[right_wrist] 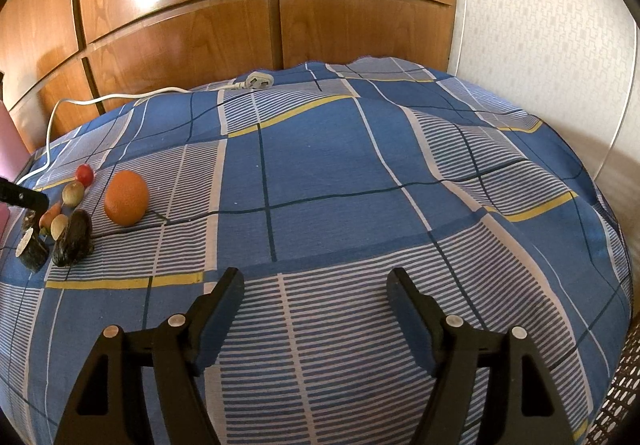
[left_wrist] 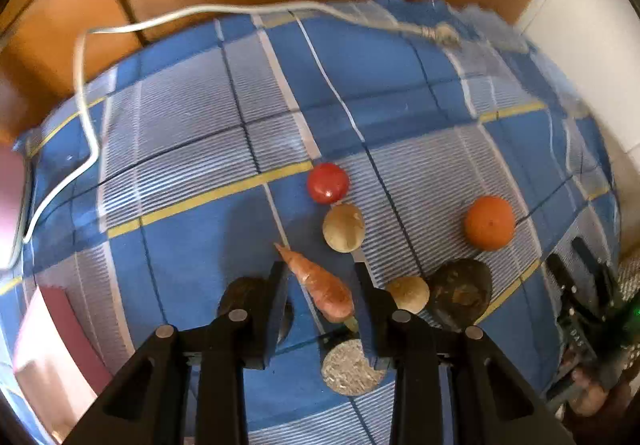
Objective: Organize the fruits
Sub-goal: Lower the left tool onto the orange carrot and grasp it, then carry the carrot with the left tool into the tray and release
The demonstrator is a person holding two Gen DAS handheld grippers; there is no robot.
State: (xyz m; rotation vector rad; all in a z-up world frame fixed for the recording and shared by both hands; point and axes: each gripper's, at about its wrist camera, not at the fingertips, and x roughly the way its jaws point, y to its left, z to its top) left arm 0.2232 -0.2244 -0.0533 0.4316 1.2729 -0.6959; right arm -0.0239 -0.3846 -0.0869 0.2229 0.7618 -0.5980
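Left hand-held gripper (left_wrist: 320,277) is spread open with one carrot (left_wrist: 318,285) lying between its fingers, not clamped; whether either finger touches it I cannot tell. Right hand-held gripper (right_wrist: 315,287) is also open, holding nothing, over a bare part of the surface (right_wrist: 360,173), which is covered in a blue checked cloth.

The carrot lies on that cloth with its tip pointing away from the left gripper. Just beyond it are two pale round fruits, one (left_wrist: 344,228) past the tip and one (left_wrist: 408,294) beside the right finger. One red tomato (left_wrist: 328,183) sits touching or nearly touching the farther pale fruit. One orange (left_wrist: 490,222) stands apart to the right. Three dark items lie near the carrot: one large dark lump (left_wrist: 460,293) against the nearer pale fruit, one (left_wrist: 240,295) behind the left finger, and one roll with a speckled white cut end (left_wrist: 352,367) below the carrot.

One white cable (left_wrist: 84,93) with a plug (right_wrist: 260,80) runs along the far edge, before wooden panels (right_wrist: 180,25).
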